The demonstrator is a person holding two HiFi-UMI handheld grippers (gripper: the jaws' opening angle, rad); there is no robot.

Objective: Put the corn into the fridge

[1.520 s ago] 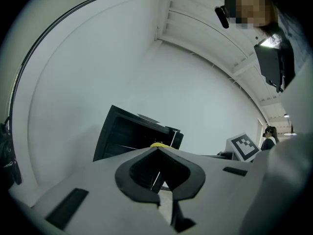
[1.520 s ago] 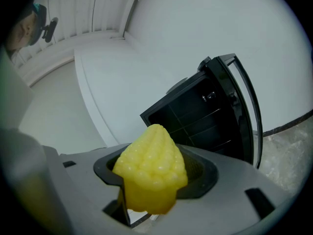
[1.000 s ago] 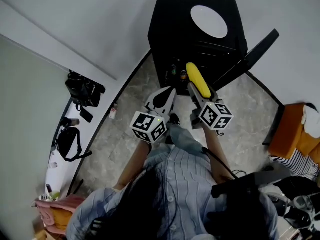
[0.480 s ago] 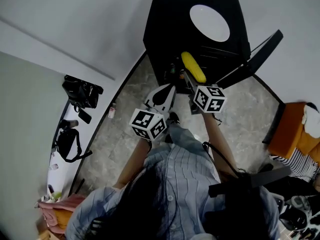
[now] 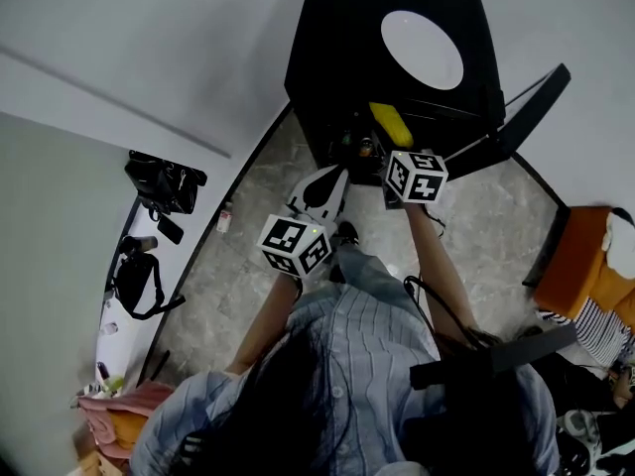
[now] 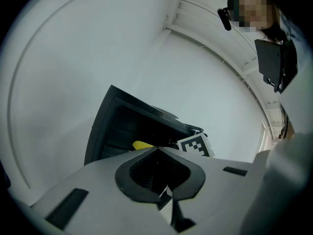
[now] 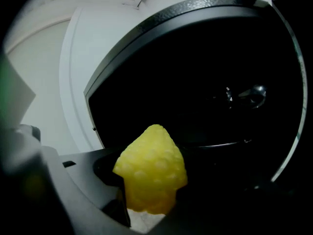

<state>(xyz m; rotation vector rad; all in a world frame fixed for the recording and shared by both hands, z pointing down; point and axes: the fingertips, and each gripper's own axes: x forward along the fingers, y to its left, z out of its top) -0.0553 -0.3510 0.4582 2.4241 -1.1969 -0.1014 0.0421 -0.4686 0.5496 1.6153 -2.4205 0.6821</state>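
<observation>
Nearest us, at 6 o'clock in the head view, is the person's blue striped shirt [image 5: 347,355]. Just beyond it the left hand-held gripper [image 5: 332,178] points toward 12 o'clock over the grey marbled floor [image 5: 238,266]. Its own view shows the jaws pressed tip to tip with nothing between them. At its 2 o'clock the right hand-held gripper [image 7: 146,195] is clamped on the yellow knobbly cob of corn [image 5: 390,124]. The cob is held in the air at the open mouth of the small black fridge [image 5: 337,58], its tip pointing inward. The black fridge door [image 5: 516,112] stands swung out toward 2 o'clock. Low at the front of the fridge's inside sit a few small bottles or cans [image 5: 363,147], too dim for us to tell which. On the fridge's top lies a white round disc [image 5: 422,50]. A pale wall [image 5: 149,48] runs behind. At 9 o'clock black bags [image 5: 164,181] lie by the wall's foot, and at 4 o'clock there is an orange fabric thing [image 5: 575,266]. Only the right gripper view looks into the dark interior, with a thin wire shelf edge [image 7: 215,143] and a small shiny thing [image 7: 254,94] above it. The left gripper view sees the fridge from low down, with a sliver of corn beside the right gripper's marker cube [image 6: 195,146].
</observation>
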